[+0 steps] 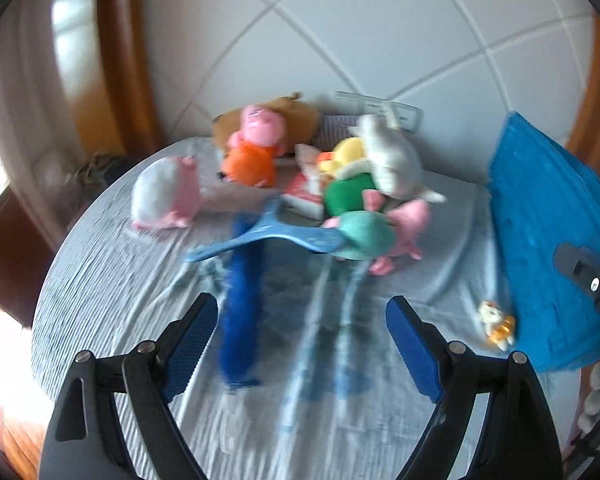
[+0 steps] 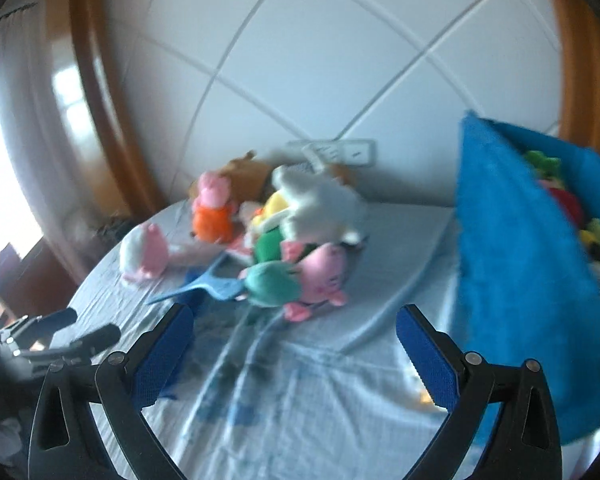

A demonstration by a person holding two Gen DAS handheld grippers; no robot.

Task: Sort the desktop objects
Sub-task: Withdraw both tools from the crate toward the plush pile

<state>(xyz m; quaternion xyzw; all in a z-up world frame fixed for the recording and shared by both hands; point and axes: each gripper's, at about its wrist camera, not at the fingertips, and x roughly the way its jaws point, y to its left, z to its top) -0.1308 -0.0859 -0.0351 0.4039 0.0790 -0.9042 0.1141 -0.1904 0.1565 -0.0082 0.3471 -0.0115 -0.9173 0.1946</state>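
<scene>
Both tongs, left tongs (image 1: 302, 344) and right tongs (image 2: 296, 354), hovering spread, empty | plush toys (image 1: 340, 184) piling at desk (image 1: 112, 288) back edge | blue bin (image 2: 516, 264) holding toys, likely sorted.

Motion blur smears the blue fuzzy strip (image 1: 238, 304); the blue bin (image 2: 516, 280) hides most toys inside.

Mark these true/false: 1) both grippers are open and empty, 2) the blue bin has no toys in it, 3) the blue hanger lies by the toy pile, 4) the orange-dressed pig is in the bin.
1) Both grippers are open and empty: true. The left gripper and right gripper hold nothing.
2) The blue bin has no toys in it: false. The right wrist view shows green, red and yellow toys inside.
3) The blue hanger lies by the toy pile: true.
4) The orange-dressed pig is in the bin: false. It sits on the table.
</scene>
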